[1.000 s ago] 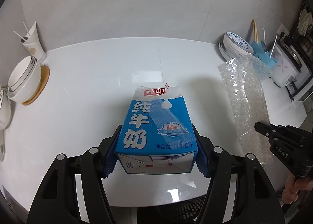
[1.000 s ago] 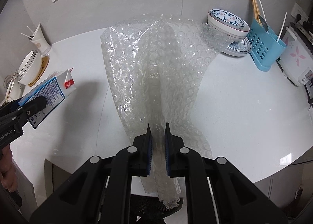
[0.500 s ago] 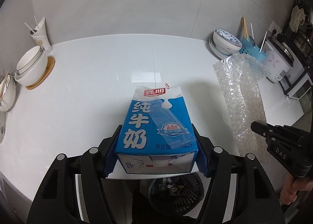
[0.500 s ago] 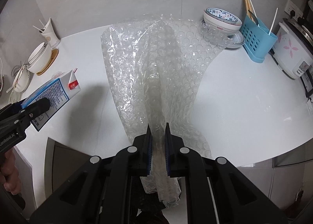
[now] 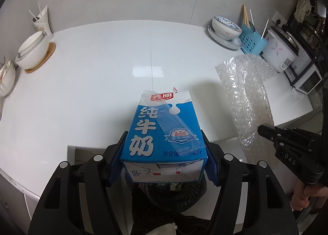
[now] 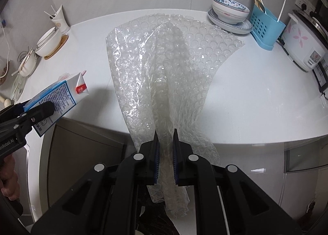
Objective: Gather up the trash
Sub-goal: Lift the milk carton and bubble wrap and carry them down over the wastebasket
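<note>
Across the white table [image 5: 86,83] both hands are holding their loads out past its near edge, each claw tilting steeply downward. Largest of the trash is the sheet of bubble wrap [image 6: 170,66]: the right claw [image 6: 165,148] is pinching its gathered lower end between nearly closed pads, and the sheet is fanning out wide beyond the fingertips while a crumpled tail is hanging below the grip. From the left wrist view that claw is entering from the right with "DAS" embossed on its black body, a hand [image 5: 303,196] gripping the handle beneath.

Next in size, the blue and white milk carton [image 5: 164,132] is sitting clamped between the blue pads of the left claw [image 5: 165,153], held by its two sides near the base, its torn-open top pointing away. Its face is carrying large white characters "纯牛奶", a red label "光明" at the top, a "3.2" badge and "净含量" along the bottom edge. A black mesh bin [image 5: 176,194] is showing directly under the carton's base.

Along the back of the table a flower-printed rice cooker [image 6: 303,40], a blue utensil caddy [image 6: 264,27] and a patterned bowl [image 6: 229,10] marked "PERFECT" are standing at the right. In the right wrist view the left claw's body is showing partial lettering, "nRobot.AI".
</note>
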Motion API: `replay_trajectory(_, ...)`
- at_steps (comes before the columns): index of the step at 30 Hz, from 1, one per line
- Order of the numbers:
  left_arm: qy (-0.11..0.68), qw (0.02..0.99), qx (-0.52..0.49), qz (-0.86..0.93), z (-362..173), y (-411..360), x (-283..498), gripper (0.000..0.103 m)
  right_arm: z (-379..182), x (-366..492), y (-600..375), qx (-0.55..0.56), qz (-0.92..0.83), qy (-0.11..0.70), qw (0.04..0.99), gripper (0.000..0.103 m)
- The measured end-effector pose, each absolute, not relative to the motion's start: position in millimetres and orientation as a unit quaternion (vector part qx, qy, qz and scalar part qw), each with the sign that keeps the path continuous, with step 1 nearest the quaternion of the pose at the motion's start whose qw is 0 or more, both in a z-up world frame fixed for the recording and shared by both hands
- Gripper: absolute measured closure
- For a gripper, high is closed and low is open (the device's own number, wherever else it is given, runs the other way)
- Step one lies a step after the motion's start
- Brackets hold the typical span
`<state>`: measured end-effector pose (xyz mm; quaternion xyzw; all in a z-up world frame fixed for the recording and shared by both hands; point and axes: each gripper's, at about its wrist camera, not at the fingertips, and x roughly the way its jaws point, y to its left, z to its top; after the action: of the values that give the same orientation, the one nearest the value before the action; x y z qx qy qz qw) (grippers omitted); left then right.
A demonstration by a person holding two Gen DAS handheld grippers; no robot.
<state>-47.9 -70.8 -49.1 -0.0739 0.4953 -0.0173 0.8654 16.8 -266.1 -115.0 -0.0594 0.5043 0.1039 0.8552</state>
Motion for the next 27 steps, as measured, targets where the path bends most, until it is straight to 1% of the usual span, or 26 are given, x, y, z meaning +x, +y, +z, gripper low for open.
replay_trajectory(10, 0.506, 0.860, -0.061, -0.016, -71.7, -92.4, -93.0, 0.040, -126.2, -29.5, -281.6, -0.071, 0.121, 0.513, 0.847, 0.093)
replay_trajectory(20, 0.518, 0.852, -0.068, -0.022, -91.2, -102.3, -118.2, 0.040, -135.4, -66.4, -301.8, -0.075, 0.140, 0.521, 0.839, 0.093)
replay_trajectory(27, 0.525, 0.848, -0.067, -0.033, -115.0, -111.8, -128.3, 0.040, -162.9, -87.8, -315.3, -0.083, 0.150, 0.543, 0.822, 0.093)
